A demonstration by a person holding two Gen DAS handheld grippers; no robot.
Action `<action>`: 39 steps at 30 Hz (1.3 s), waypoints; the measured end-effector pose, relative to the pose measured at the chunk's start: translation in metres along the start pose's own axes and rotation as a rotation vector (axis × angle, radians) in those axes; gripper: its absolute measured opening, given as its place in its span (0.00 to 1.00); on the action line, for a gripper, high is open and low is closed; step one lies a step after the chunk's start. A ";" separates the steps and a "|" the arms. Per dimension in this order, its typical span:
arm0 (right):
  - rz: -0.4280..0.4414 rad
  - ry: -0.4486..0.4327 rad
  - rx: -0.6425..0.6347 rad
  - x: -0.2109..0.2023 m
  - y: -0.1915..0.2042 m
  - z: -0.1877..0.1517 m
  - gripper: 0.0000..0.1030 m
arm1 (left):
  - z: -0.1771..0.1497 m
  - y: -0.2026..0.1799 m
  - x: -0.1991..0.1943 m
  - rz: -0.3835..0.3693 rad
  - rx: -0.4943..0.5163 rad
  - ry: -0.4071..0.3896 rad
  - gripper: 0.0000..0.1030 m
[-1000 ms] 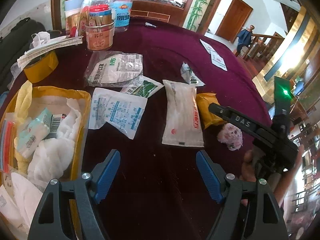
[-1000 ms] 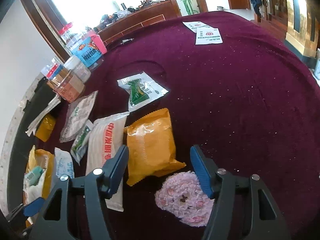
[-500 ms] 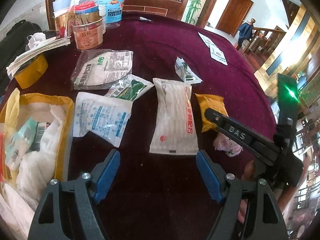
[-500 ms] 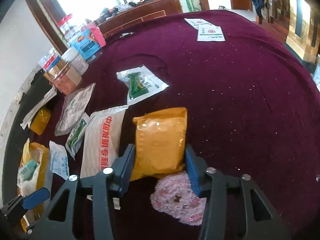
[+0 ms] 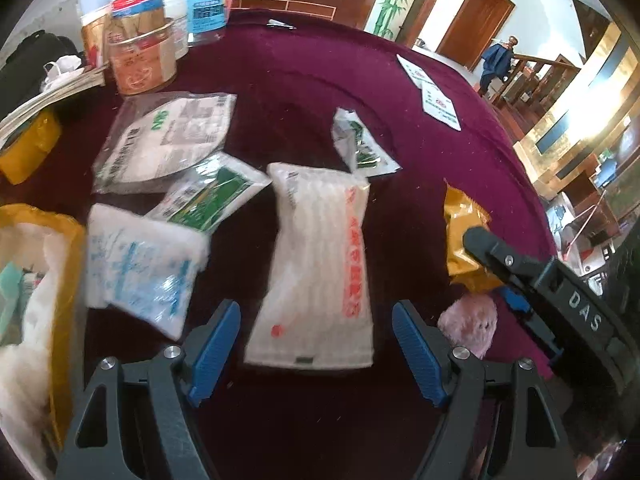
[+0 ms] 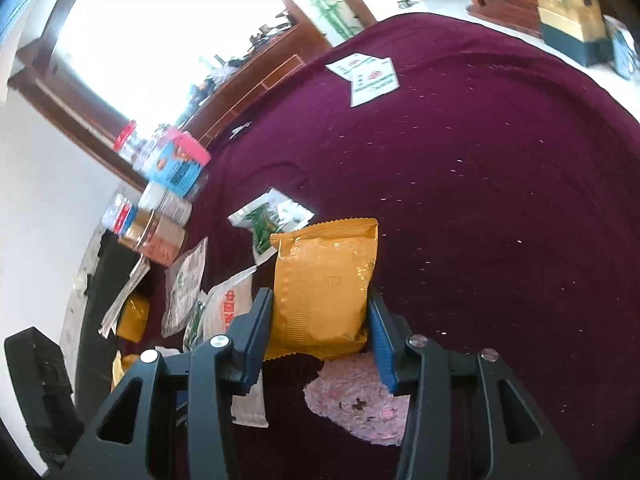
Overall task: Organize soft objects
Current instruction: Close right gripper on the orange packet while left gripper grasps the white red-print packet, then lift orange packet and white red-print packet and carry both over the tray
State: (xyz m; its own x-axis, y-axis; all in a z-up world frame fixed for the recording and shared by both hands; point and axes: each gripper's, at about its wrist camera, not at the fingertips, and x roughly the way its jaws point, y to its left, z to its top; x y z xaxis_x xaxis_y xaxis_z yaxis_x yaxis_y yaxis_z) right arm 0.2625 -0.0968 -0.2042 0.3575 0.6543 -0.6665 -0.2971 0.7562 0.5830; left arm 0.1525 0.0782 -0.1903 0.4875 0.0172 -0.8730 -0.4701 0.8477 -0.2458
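Note:
My right gripper [image 6: 320, 332] is shut on a yellow foil packet [image 6: 324, 284] and holds it tilted up off the maroon tablecloth [image 6: 500, 200]; the packet also shows in the left wrist view [image 5: 464, 236]. A pink fluffy toy [image 6: 360, 396] lies just below it. My left gripper [image 5: 316, 352] is open and empty, its jaws either side of the near end of a long white packet with red print [image 5: 320, 264]. A blue-printed white packet [image 5: 140, 268], a green-printed packet [image 5: 208, 196] and a clear mask bag [image 5: 168, 140] lie to the left.
A yellow bag [image 5: 64, 288] holding white soft items sits at the left edge. Jars and tins [image 5: 140, 56] stand at the back left. A small green sachet [image 5: 360, 148] and white leaflets [image 5: 432, 96] lie farther back. A yellow tape roll [image 5: 28, 148] is at left.
My right gripper moved forward over the yellow packet, closed on it and lifted it. My left gripper moved forward and right towards the long white packet, still open.

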 end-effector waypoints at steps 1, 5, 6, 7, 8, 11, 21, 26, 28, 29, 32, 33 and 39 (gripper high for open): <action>0.002 0.002 0.015 0.000 -0.002 0.001 0.43 | 0.002 -0.001 0.003 -0.007 -0.002 0.001 0.79; 0.014 0.012 0.024 0.002 -0.004 0.001 0.43 | 0.008 -0.007 0.018 0.020 0.011 0.004 0.79; 0.017 0.016 0.021 0.002 -0.004 0.001 0.43 | 0.008 -0.008 0.022 0.026 0.015 0.010 0.79; 0.023 0.022 0.017 0.003 -0.002 0.001 0.43 | 0.009 -0.009 0.029 0.044 0.021 0.024 0.79; 0.025 0.025 0.014 0.004 -0.001 0.000 0.43 | 0.009 -0.009 0.032 0.052 0.030 0.018 0.79; 0.022 0.028 0.010 0.004 -0.001 0.000 0.43 | 0.007 -0.011 0.032 0.067 0.044 -0.012 0.78; 0.029 0.028 0.006 0.004 0.001 -0.003 0.43 | -0.018 -0.008 0.017 0.136 0.147 -0.073 0.52; 0.037 0.023 -0.006 0.004 0.003 -0.005 0.43 | -0.028 -0.010 0.010 0.132 0.169 -0.081 0.52; 0.038 0.021 -0.009 0.003 0.003 -0.005 0.43 | -0.031 -0.010 0.007 0.129 0.168 -0.087 0.51; 0.038 0.020 -0.010 0.003 0.002 -0.005 0.43 | -0.031 -0.010 0.007 0.127 0.167 -0.090 0.49; 0.045 0.018 -0.005 0.003 0.002 -0.005 0.43 | -0.033 -0.009 0.002 0.119 0.168 -0.096 0.47; 0.048 0.017 -0.003 0.003 0.002 -0.005 0.43 | -0.034 -0.008 0.000 0.108 0.162 -0.100 0.47; 0.060 0.009 -0.020 0.001 0.005 -0.006 0.43 | -0.039 -0.007 -0.020 0.064 0.155 -0.127 0.46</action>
State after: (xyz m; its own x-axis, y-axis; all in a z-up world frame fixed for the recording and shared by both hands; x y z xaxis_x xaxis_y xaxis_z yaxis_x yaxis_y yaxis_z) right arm 0.2561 -0.0922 -0.2053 0.3305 0.6985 -0.6347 -0.3350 0.7155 0.6130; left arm 0.1173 0.0512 -0.1873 0.5537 0.1322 -0.8221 -0.3895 0.9138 -0.1154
